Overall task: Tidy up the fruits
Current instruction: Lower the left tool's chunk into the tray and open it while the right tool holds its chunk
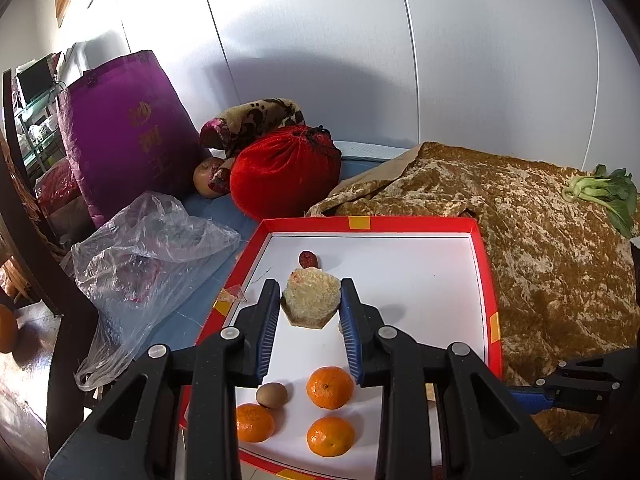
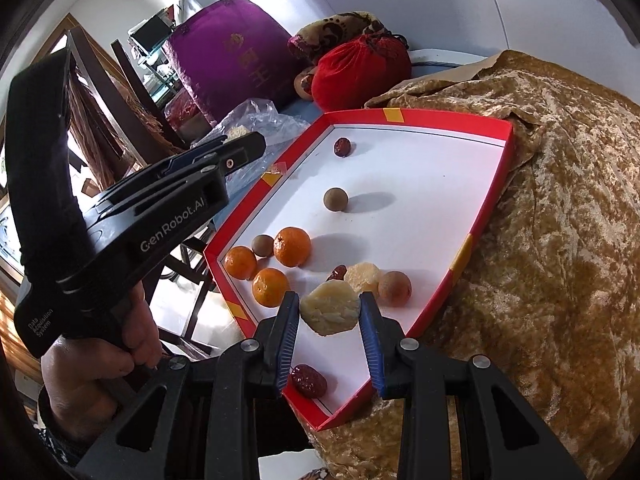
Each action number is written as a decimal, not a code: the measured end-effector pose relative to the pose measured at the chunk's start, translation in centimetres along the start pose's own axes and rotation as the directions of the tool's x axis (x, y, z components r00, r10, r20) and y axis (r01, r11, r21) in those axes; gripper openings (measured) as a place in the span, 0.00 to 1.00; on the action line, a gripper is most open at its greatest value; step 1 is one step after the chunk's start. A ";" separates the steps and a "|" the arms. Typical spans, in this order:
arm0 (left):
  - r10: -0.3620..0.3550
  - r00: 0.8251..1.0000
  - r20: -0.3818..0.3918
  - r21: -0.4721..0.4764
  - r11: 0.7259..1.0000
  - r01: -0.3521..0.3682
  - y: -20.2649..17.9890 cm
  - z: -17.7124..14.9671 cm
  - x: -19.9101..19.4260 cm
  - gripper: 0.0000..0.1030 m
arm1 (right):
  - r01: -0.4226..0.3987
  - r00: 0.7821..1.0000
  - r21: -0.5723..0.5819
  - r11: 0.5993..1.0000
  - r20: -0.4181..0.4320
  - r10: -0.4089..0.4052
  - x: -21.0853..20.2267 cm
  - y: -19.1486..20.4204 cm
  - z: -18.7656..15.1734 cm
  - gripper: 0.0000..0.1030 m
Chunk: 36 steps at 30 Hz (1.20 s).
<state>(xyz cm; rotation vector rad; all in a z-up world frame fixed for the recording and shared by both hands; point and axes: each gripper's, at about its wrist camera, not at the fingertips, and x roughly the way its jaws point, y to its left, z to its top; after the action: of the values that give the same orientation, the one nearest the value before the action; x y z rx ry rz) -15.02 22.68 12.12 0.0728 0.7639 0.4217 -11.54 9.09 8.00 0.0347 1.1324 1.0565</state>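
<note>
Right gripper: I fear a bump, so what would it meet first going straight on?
The right gripper, shut on a pale cake, would probably meet the second pale cake beyond; depth is unclear.

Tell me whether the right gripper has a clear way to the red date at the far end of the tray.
Probably not yet. The right gripper is shut on a pale cake piece. The path over the tray to the red date looks free apart from a brown longan.

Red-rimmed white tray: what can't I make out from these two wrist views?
- Left wrist view: the red-rimmed white tray has its near corners hidden by the left gripper.
- Right wrist view: the crumbly pale hexagonal cake is mostly hidden behind the left gripper's fingers.
- Clear crumpled plastic bag: contents blurred.
</note>
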 end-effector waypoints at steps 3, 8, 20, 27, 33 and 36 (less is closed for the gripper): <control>-0.003 1.000 -0.010 0.004 1.000 0.003 0.0 -0.1 0.2 0.27 | 0.011 1.000 -0.018 1.000 -0.018 -0.011 0.7 0.3 -0.4 0.31; -0.007 0.999 -0.043 0.004 1.000 0.007 0.1 -0.4 0.9 0.27 | 0.016 0.999 -0.024 1.000 -0.045 -0.017 1.7 0.4 -0.8 0.31; -0.049 0.986 -0.158 0.001 0.999 0.049 -0.2 -1.4 2.9 0.27 | 0.027 0.998 -0.014 1.000 -0.051 -0.027 1.9 0.2 -0.8 0.31; -0.088 0.968 -0.237 -0.018 0.996 0.086 -0.2 -2.4 4.2 0.27 | 0.033 0.995 -0.045 0.998 -0.093 -0.037 3.1 0.9 -1.3 0.30; -0.093 0.959 -0.267 -0.015 0.996 0.092 -0.4 -2.8 4.9 0.27 | 0.056 0.994 -0.053 0.997 -0.087 -0.060 3.3 0.9 -1.1 0.30; -0.091 0.956 -0.280 0.001 0.995 0.095 -0.7 -3.0 5.1 0.27 | 0.078 0.993 -0.067 0.995 -0.081 -0.084 3.4 0.9 -1.0 0.30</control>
<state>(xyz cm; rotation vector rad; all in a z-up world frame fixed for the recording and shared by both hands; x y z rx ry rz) -13.56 23.78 6.41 -0.0105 1.0458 0.3403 -12.80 11.51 5.58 -0.1065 1.1653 1.0291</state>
